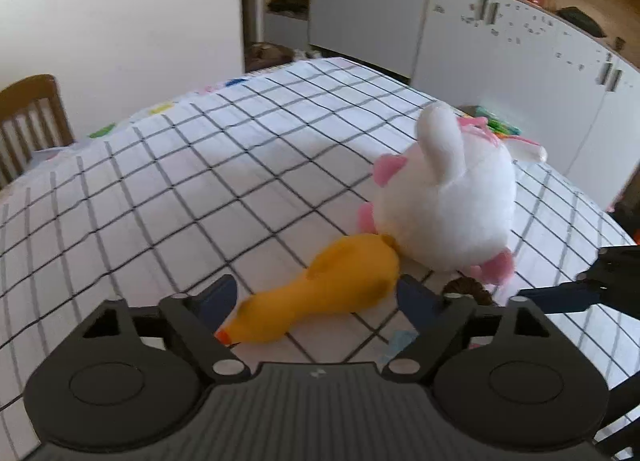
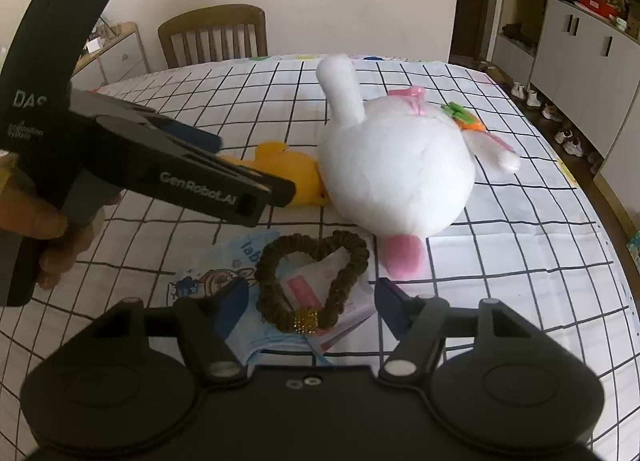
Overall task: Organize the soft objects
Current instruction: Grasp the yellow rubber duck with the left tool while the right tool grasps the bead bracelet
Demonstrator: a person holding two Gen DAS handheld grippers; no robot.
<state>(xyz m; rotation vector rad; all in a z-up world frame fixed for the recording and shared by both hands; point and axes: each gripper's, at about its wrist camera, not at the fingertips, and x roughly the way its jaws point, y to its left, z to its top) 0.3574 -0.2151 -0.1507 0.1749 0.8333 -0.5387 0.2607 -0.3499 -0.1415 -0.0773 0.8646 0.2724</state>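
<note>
Tabletop (image 2: 160, 109) under its checked cloth carried everything loose: the white plush rabbit (image 2: 396, 177) lay on its side toward the far right edge, the yellow rubber chicken (image 1: 328, 293) touching it nearer the front edge, and the brown scrunchie (image 2: 312, 281) on flat packets (image 2: 352, 309) at the front. Nothing looked sorted yet, so the whole job seemed left. Left claw (image 1: 316, 297) straddled the chicken unclenched, right claw (image 2: 308, 301) stood released around the scrunchie.

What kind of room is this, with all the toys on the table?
Probably a dining room at home: a table under a white black-checked cloth, a slatted wooden chair, and grey wall cabinets with cluttered shelves.
</note>
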